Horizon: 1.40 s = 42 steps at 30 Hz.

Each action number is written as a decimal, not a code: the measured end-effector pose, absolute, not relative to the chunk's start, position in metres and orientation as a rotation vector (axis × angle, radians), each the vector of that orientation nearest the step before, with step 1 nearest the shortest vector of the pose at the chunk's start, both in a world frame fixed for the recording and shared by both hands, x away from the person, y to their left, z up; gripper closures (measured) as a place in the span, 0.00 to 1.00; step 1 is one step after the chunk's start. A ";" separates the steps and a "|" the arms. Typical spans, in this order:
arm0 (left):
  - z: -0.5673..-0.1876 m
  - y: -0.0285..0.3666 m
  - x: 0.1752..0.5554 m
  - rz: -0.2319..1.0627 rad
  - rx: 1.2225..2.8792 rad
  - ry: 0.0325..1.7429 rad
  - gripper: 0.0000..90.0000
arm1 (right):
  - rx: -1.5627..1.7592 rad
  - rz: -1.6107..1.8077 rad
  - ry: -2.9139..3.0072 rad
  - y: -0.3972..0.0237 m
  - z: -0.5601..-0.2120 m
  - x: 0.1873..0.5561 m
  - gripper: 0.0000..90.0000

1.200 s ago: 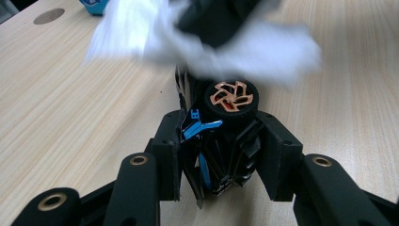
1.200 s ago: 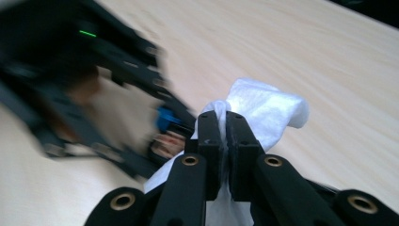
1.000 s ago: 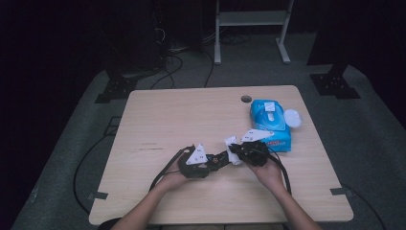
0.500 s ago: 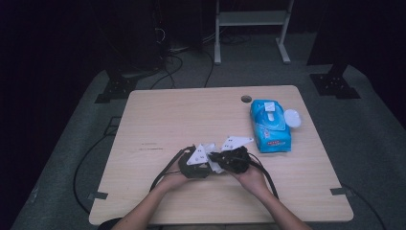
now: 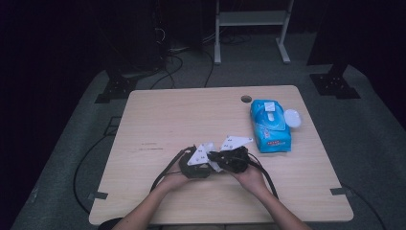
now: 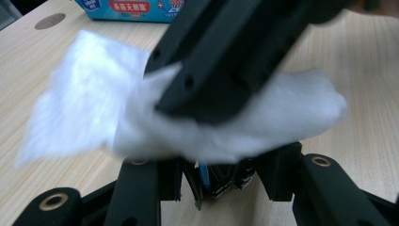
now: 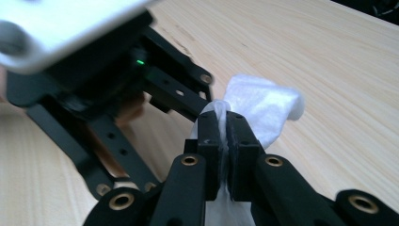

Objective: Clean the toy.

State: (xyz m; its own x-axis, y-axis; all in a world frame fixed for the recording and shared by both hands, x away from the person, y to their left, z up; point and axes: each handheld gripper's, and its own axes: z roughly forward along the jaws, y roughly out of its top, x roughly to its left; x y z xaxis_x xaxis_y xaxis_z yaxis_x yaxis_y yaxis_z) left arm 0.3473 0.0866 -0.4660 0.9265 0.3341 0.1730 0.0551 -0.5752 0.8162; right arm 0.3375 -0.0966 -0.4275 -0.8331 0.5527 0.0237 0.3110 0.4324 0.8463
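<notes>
**Right gripper came over with the wipe**

So the right gripper (image 5: 221, 156) had slid away from the blue wipes pack (image 5: 270, 125) and ended up right against the left gripper (image 5: 207, 165), toward the table's (image 5: 158, 120) near edge from the pack. Its jaws were clamped together on the white wipe (image 7: 261, 106). In the left gripper view the right gripper's black body blocked most of the scene; the left jaws looked spread apart under the wipe. A white lid (image 5: 292, 118) sat touching the pack's far side.
</notes>
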 end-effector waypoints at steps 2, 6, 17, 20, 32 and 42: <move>-0.466 0.087 0.348 0.382 2.165 0.279 0.64 | 0.773 1.316 2.410 -0.105 -0.426 0.340 0.95; -0.465 0.090 0.349 0.385 2.169 0.272 0.64 | 0.809 1.216 2.349 -0.125 -0.425 0.344 0.95; -0.464 0.094 0.350 0.388 2.173 0.277 0.64 | 0.802 1.280 2.376 -0.120 -0.427 0.338 0.94; -0.464 0.095 0.350 0.390 2.176 0.274 0.64 | 0.838 1.237 2.341 -0.131 -0.427 0.342 0.94; -0.463 0.101 0.352 0.382 2.180 0.285 0.64 | 0.816 1.225 2.342 -0.126 -0.426 0.340 0.94; -0.463 0.103 0.353 0.371 2.180 0.285 0.64 | 0.891 1.222 2.292 -0.142 -0.425 0.343 0.94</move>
